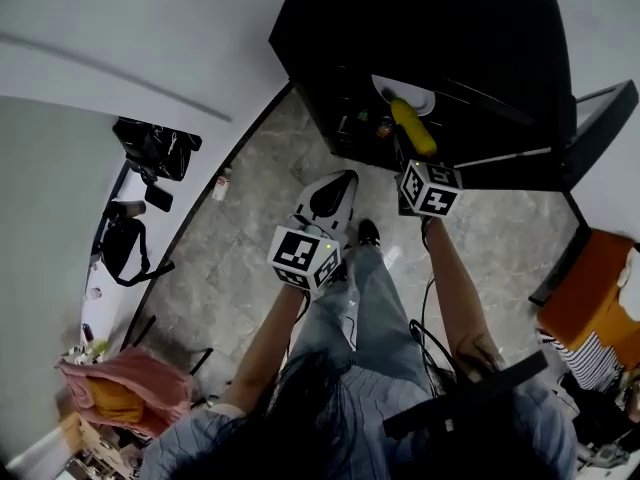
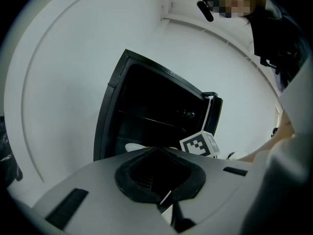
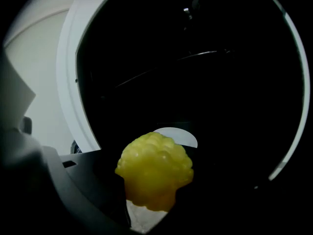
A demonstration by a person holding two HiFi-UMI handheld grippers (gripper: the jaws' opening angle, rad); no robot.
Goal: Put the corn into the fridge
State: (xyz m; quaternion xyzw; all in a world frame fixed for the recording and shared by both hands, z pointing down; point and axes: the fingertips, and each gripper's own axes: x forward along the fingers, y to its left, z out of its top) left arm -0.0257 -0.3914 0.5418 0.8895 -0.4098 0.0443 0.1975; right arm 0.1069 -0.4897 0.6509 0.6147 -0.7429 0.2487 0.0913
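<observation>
R gripper [image 1: 406, 160] pinches corn [image 1: 413, 126] at open black fridge [image 1: 430, 18], over white plate [image 1: 420, 98]. R gripper view shows only corn's knobbly tip end-on; head view shows full length. L gripper [image 2: 159, 180]: jaws pressed together, empty, low, outside fridge.

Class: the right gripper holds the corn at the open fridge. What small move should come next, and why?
Probably ease the right gripper forward and slightly down. Its jaws are clamped on the corn, whose tip is at the mouth of the open fridge, and a white plate lies on the shelf just beyond it.
</observation>
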